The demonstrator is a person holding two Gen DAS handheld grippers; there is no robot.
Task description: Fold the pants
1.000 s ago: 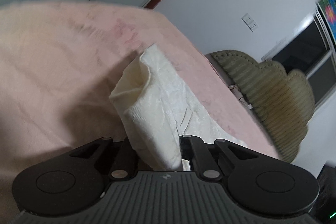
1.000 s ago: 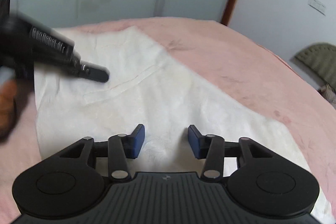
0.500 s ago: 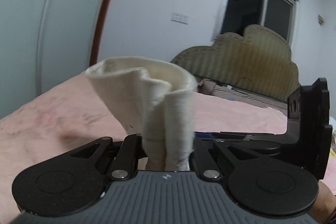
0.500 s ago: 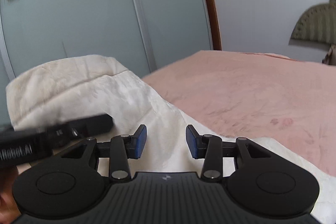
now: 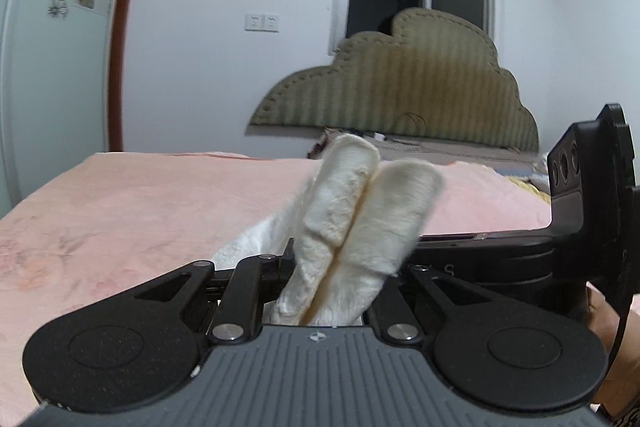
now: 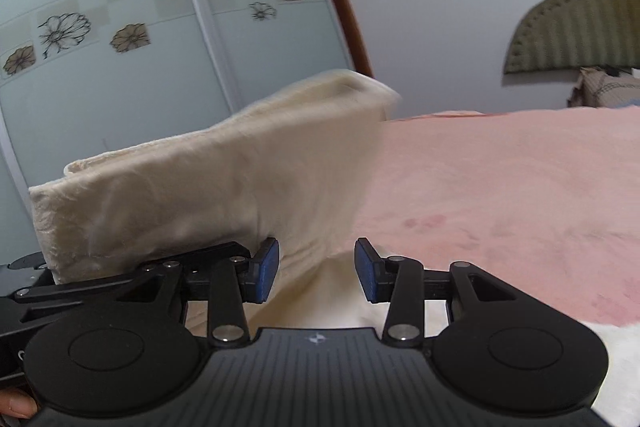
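Pants (image 5: pixel 352 223), cream and fuzzy, are pinched as two rounded folds in the left claw (image 5: pixel 332 287) at lower centre; the blue-padded right claw (image 6: pixel 316 269) is held apart, empty, above the pink bed (image 6: pixel 500 187).

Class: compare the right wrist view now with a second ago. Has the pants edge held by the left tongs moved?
Yes. The pants edge has risen off the pink bed and now stands in front of the wardrobe doors.

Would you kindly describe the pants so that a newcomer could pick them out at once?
Start from the pink bedspread covering the bed. The pants are the cream fabric lifted above its near side, pinched in the left gripper. Nothing else on the bed is pale, textured and raised.
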